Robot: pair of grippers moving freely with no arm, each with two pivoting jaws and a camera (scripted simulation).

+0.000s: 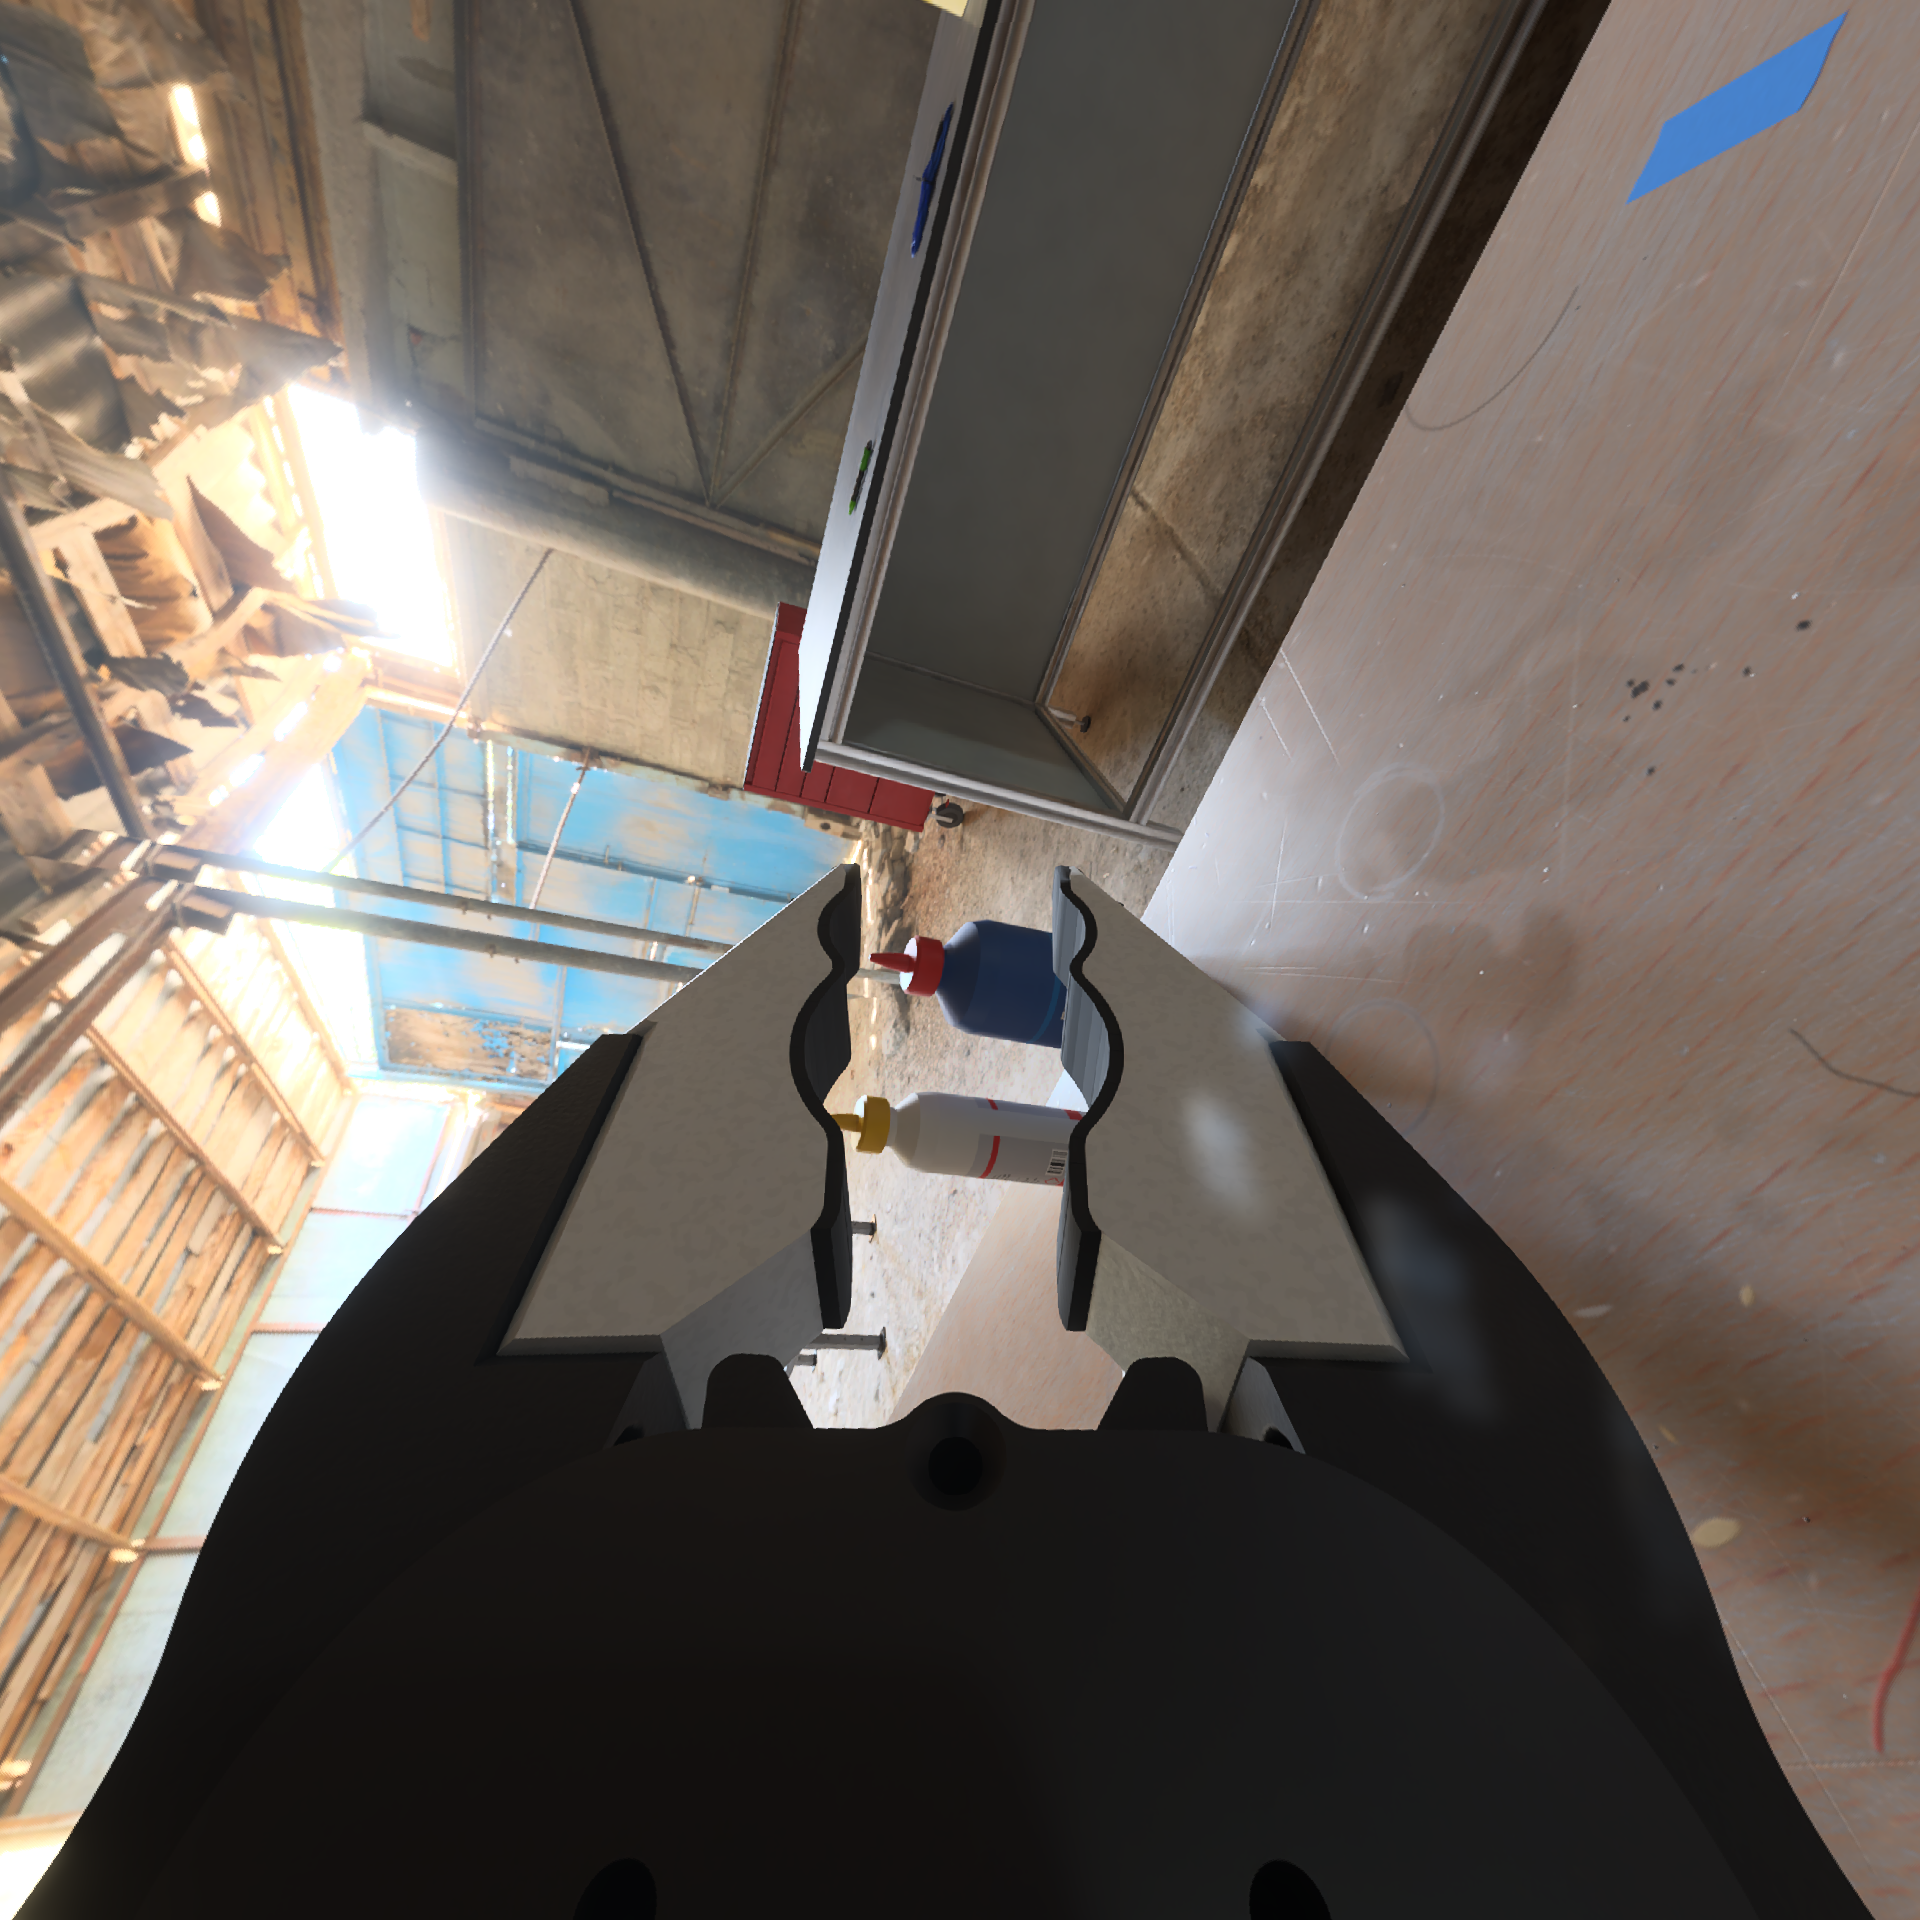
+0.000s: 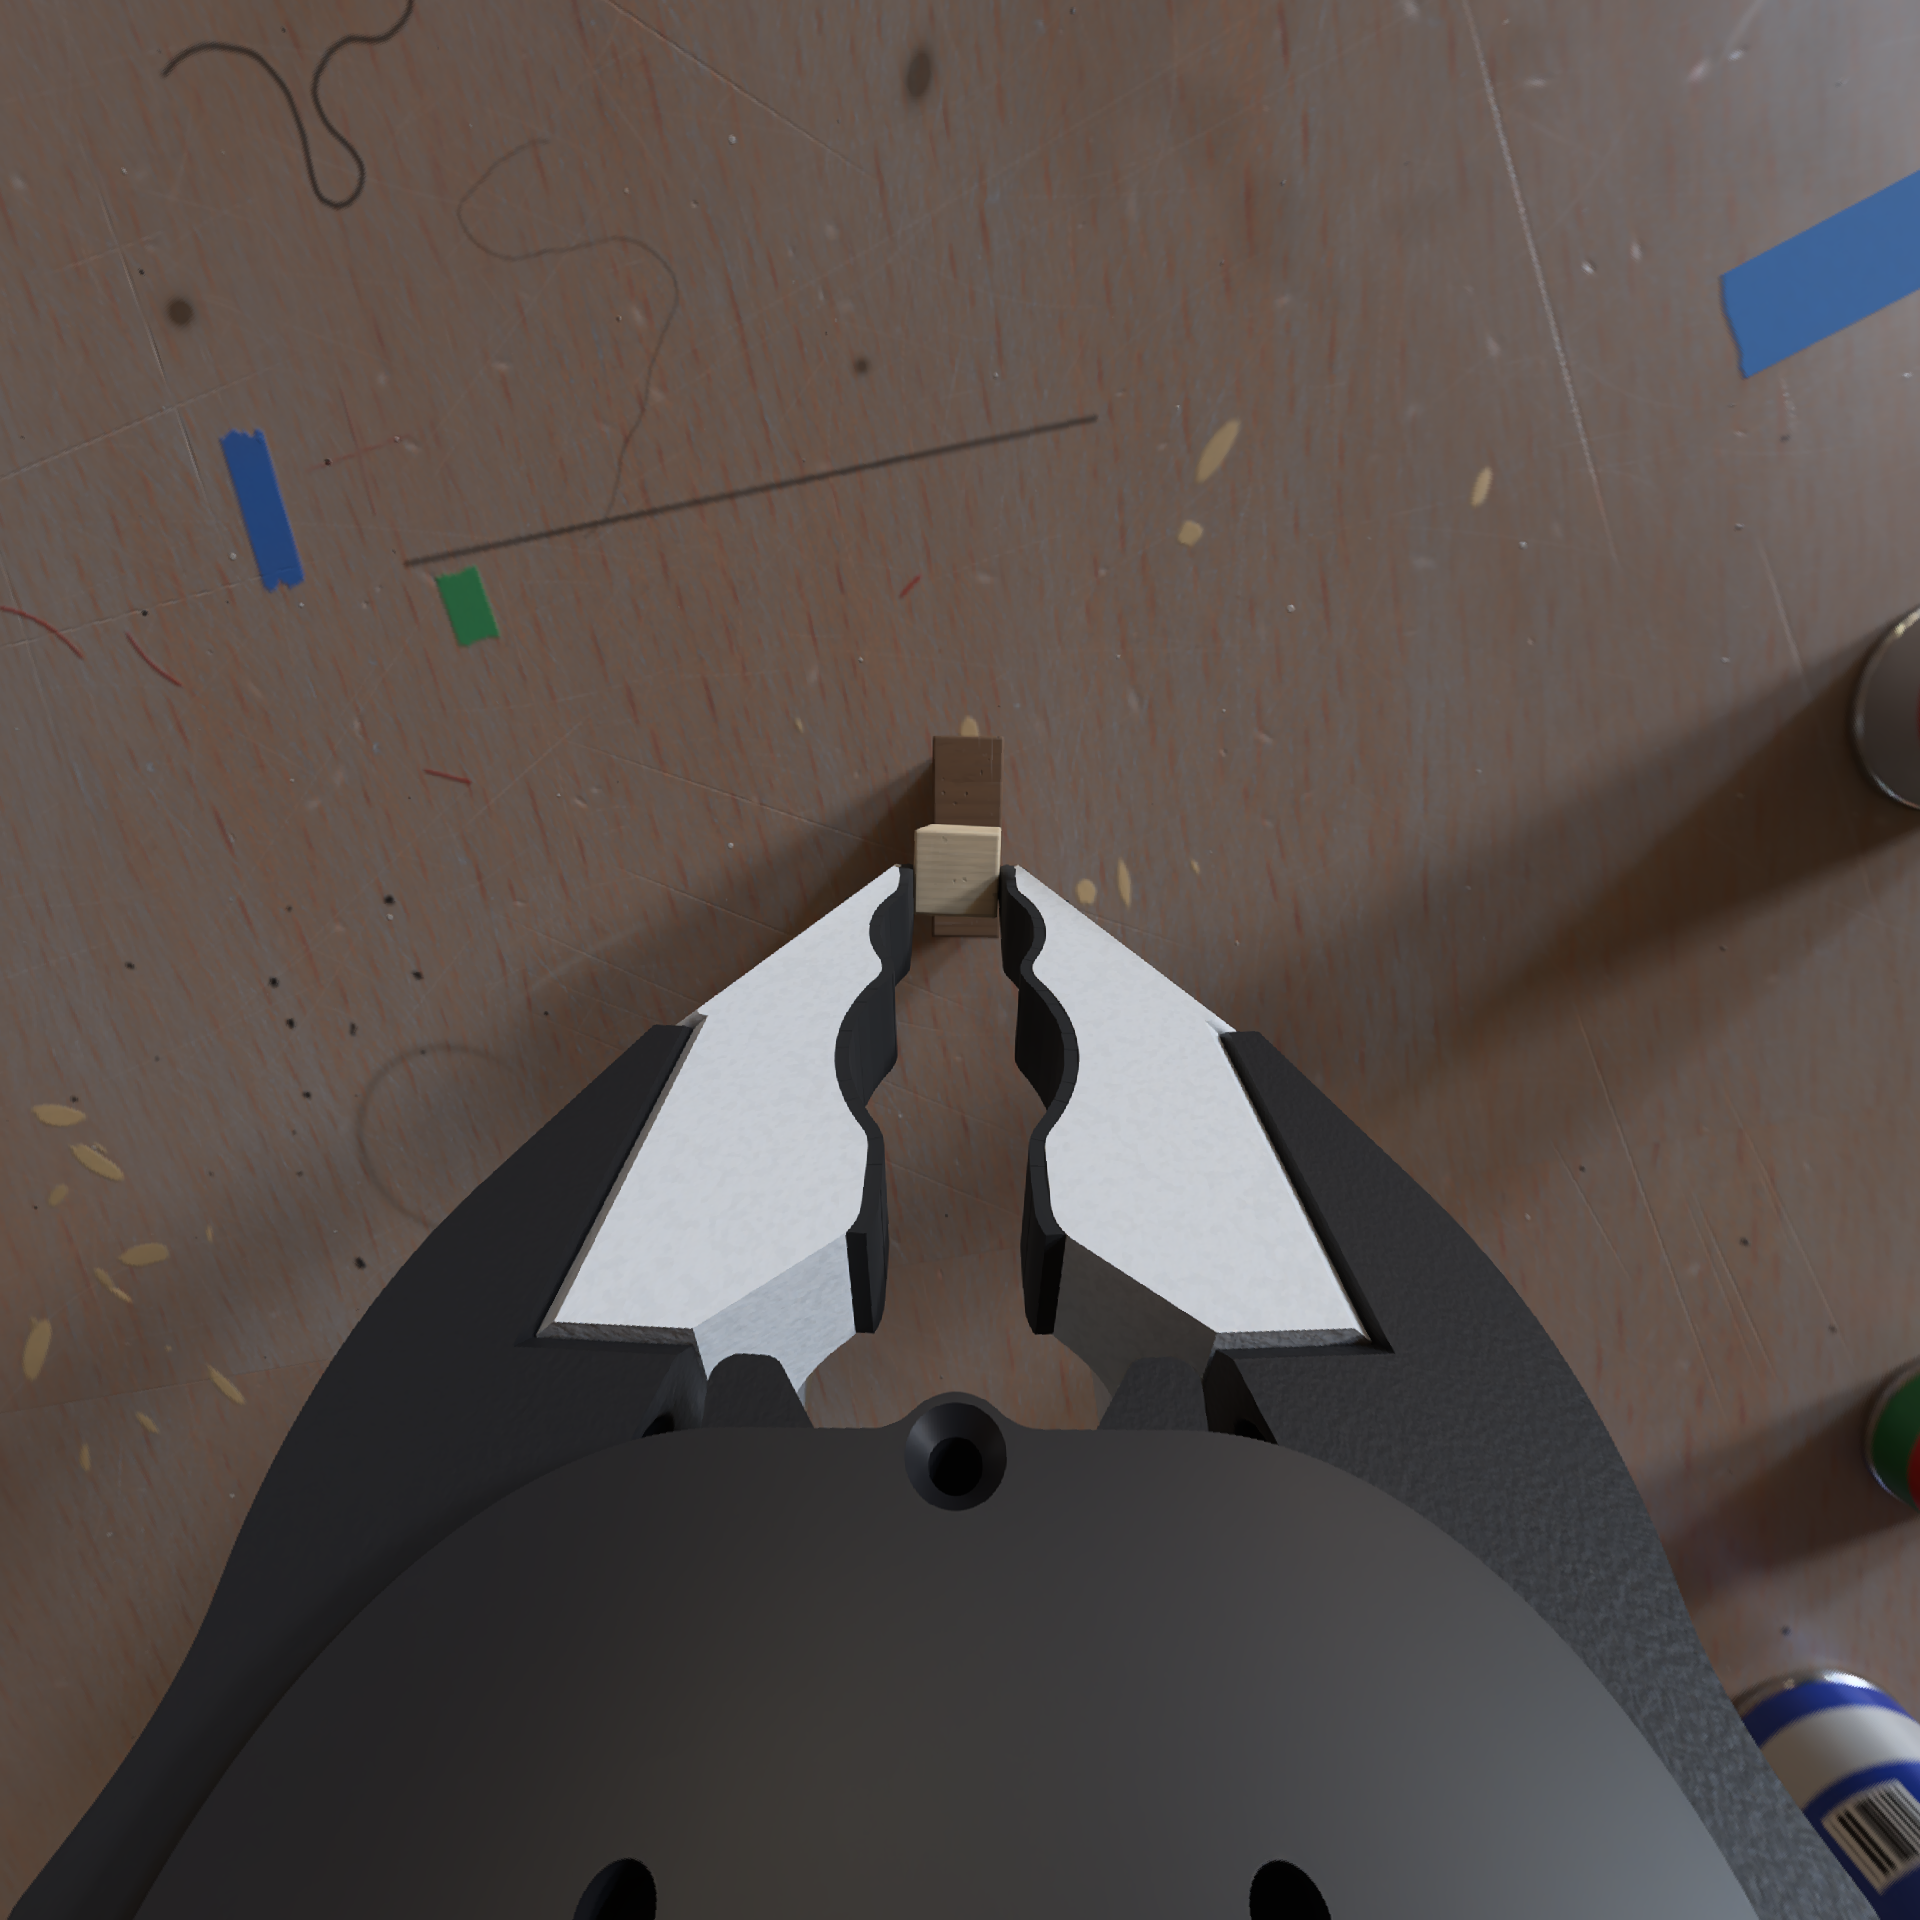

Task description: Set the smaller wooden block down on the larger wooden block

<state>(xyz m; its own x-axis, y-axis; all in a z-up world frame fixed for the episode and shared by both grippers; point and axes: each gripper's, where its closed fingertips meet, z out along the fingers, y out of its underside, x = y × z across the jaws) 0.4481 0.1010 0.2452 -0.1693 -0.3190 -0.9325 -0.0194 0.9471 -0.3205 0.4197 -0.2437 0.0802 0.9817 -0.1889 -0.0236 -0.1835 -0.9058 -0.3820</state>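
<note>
In the right wrist view, a small pale wooden block [image 2: 957,868] sits between my right gripper's [image 2: 954,883] fingertips. The gripper is shut on it. Directly under it lies a larger, darker brown wooden block [image 2: 966,777] on the worn wooden table [image 2: 1351,675]. The dark block shows beyond and just below the pale one. I cannot tell whether the two blocks touch. My left gripper [image 1: 958,878] is open and empty, turned sideways beside the table [image 1: 1558,935]. No block shows in its view.
Several cans [image 2: 1896,717] [image 2: 1860,1787] stand at the right edge of the table. Blue tape strips [image 2: 1818,281] [image 2: 262,509] and a green tape piece [image 2: 465,606] are stuck to the tabletop. A blue bottle [image 1: 1003,982] and a white bottle [image 1: 977,1138] stand past the left gripper's fingers.
</note>
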